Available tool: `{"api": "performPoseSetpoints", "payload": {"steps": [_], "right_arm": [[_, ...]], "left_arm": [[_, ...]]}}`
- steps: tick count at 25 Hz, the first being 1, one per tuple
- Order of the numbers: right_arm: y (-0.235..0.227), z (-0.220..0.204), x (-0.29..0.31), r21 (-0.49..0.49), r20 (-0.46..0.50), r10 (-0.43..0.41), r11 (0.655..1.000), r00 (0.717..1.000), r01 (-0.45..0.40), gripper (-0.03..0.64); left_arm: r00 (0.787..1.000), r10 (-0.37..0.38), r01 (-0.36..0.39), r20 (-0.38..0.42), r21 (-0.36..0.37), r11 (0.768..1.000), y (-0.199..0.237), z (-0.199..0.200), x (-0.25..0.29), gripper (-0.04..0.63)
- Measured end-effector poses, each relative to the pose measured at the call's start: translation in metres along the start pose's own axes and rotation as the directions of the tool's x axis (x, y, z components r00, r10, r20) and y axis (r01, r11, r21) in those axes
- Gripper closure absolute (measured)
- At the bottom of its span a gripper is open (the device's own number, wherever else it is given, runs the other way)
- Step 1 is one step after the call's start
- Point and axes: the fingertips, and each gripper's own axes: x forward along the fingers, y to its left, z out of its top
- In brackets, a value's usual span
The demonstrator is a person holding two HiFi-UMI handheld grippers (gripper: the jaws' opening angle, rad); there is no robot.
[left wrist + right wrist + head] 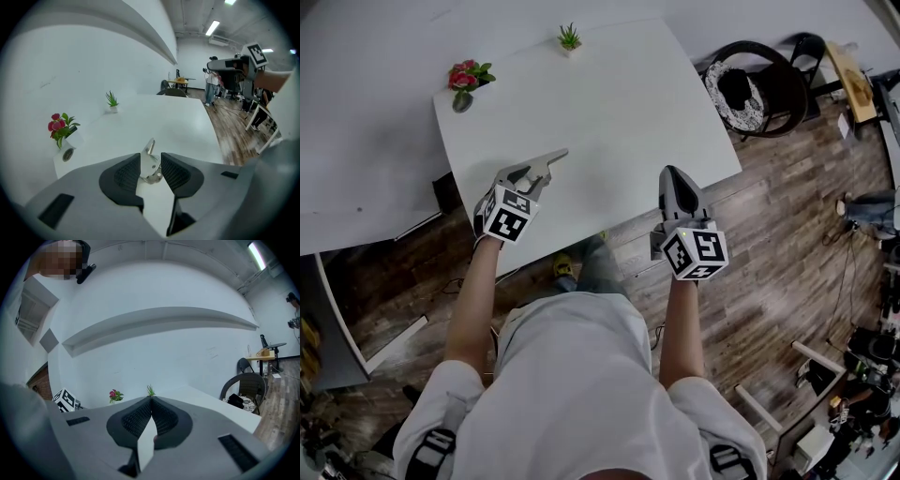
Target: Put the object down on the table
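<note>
small metal bracket between the spread jaws, down by the table top

to the right of the red flowers [465,79] and nearer the person, the left gripper [551,159] sits low over the white table [609,103], jaws wide, with a bent metal bracket [150,165] between the pads, seemingly resting on the top rather than pinched. it looks light, stiff and slick, so hold it by its flat sides. further right of the flowers, the right gripper [151,400] hangs closed, empty.

Lab-style workroom: white table [609,103], plank floor [787,234], equipment clutter [867,375], ceiling strip lights [212,27].
</note>
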Motion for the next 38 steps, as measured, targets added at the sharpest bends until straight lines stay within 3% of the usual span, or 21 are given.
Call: {"api": "performPoseSetpoints", "payload": {"steps": [9, 14, 20, 30, 38], "right_arm": [[0.021, 0.006, -0.02, -0.017, 0.021, -0.013, 1.0, 1.0, 0.013, 0.608], [0.031, 0.008, -0.032, -0.026, 0.039, -0.027, 0.999, 0.999, 0.028, 0.609], [0.045, 0.015, -0.05, -0.039, 0.063, -0.035, 0.999, 0.997, 0.037, 0.609], [0.055, 0.023, -0.074, -0.063, 0.094, -0.062, 0.996, 0.994, 0.068, 0.609], [0.065, 0.035, -0.085, -0.09, 0.122, -0.074, 0.992, 0.99, 0.086, 0.611]], "left_arm": [[0.986, 0.059, -0.027, 0.156, -0.2, 0.979, 0.011, 0.014, -0.055, 0.491], [0.96, 0.126, -0.075, 0.25, -0.202, 0.976, 0.02, 0.023, -0.086, 0.529], [0.909, 0.172, -0.093, 0.38, -0.219, 0.971, 0.026, 0.037, -0.128, 0.563], [0.836, 0.268, -0.189, 0.478, -0.208, 0.96, 0.036, 0.049, -0.187, 0.575], [0.783, 0.294, -0.212, 0.549, -0.209, 0.955, 0.041, 0.06, -0.221, 0.575]]}}
